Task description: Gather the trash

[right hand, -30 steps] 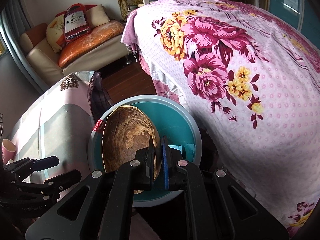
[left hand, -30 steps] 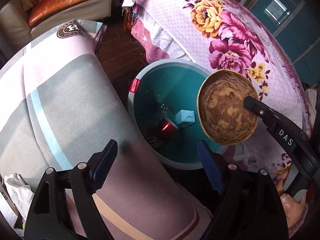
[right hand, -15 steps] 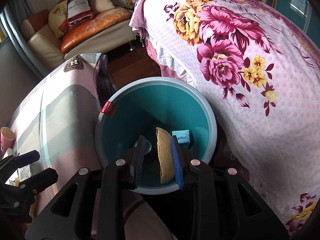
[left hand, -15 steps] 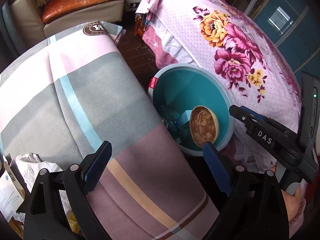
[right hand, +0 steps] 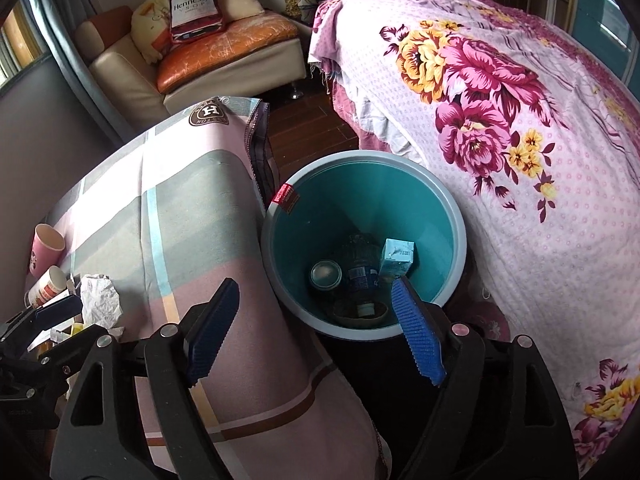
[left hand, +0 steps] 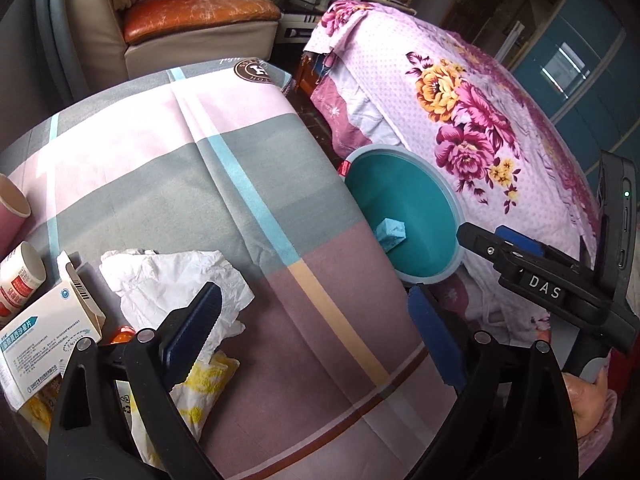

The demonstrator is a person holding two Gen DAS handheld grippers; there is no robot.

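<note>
A teal bin (right hand: 456, 216) stands between the table and the bed; it also shows in the left wrist view (left hand: 448, 204). In it lie a blue carton (right hand: 396, 258), a plastic bottle (right hand: 360, 268), a round lid (right hand: 326, 274) and the brown bowl (right hand: 360, 314) at the bottom. My right gripper (right hand: 316, 332) is open and empty above the bin's near rim. My left gripper (left hand: 316, 340) is open and empty over the table, beside a crumpled white tissue (left hand: 172, 280), a white box (left hand: 48, 332) and a yellow wrapper (left hand: 200, 388).
The table wears a checked cloth (left hand: 240, 152). A pink cup (left hand: 12, 208) and a white cup (left hand: 20, 276) stand at its left. A floral-covered bed (right hand: 520, 120) lies right of the bin. A sofa (right hand: 224, 60) stands behind.
My right gripper opened and let go of the brown bowl, which dropped to the bottom of the bin. My left gripper drew back over the table toward the tissue and box.
</note>
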